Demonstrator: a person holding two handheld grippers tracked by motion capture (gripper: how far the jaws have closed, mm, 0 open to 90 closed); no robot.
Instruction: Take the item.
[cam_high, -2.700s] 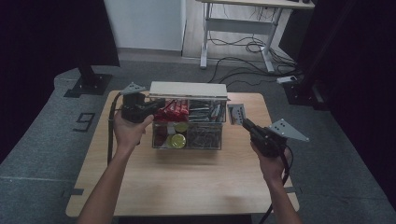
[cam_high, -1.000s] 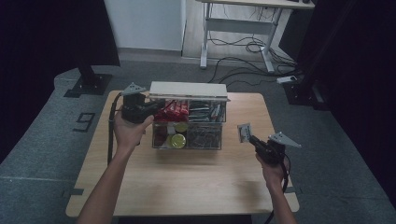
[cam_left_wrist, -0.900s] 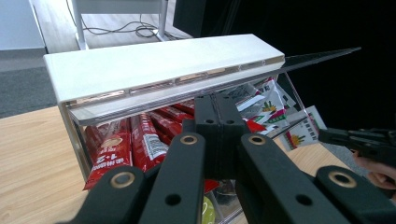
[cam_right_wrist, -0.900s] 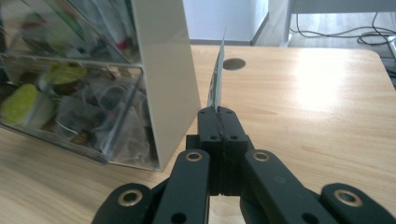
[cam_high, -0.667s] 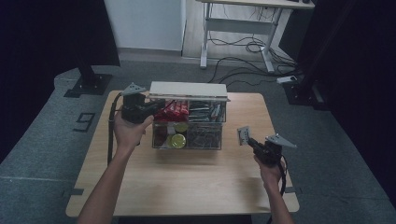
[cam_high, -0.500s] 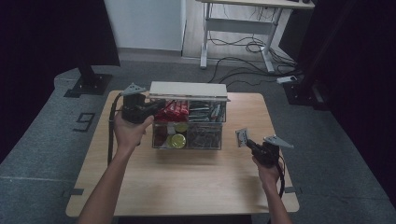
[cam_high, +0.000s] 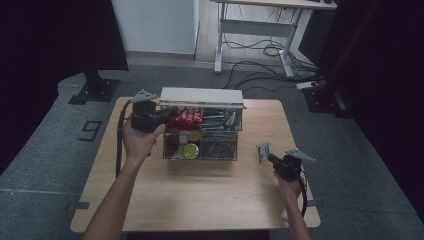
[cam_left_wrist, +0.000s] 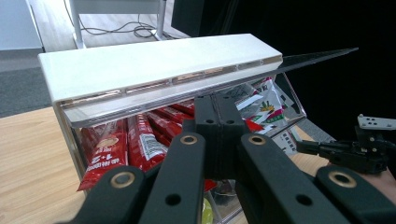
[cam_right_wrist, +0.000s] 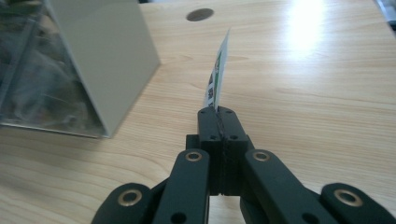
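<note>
**Two grippers at a clear snack box, one holding a small packet**

A light wooden table (cam_high: 200, 200) carries a clear plastic box (cam_high: 202, 132) standing towards its far middle, with a white hinged lid (cam_high: 201, 96) raised along the far side. Inside, the far compartments hold red snack packets (cam_high: 186, 118) at the left and silvery packets (cam_high: 217, 117) at the right; the near side holds a round yellow-lidded tin (cam_high: 190, 150) and more wrapped items too dim to make out.

The left gripper (cam_high: 167, 112) sits at the box's far left corner, held by the left hand (cam_high: 140, 137). In the left gripper view its jaws are pressed together just under the lid's front edge (cam_left_wrist: 159, 86), and they appear to pinch the clear rim of the box there, though the contact itself is hidden behind the jaws; red packets (cam_left_wrist: 135, 140) lie directly beyond.

The right gripper (cam_high: 272, 159) is over the table's right side, well apart from the box, held by the right hand (cam_high: 287, 182). Its jaws are clenched on a small white packet (cam_right_wrist: 217, 74) with green and black print, gripped by its lower edge and standing upright, edge-on to the camera
</note>
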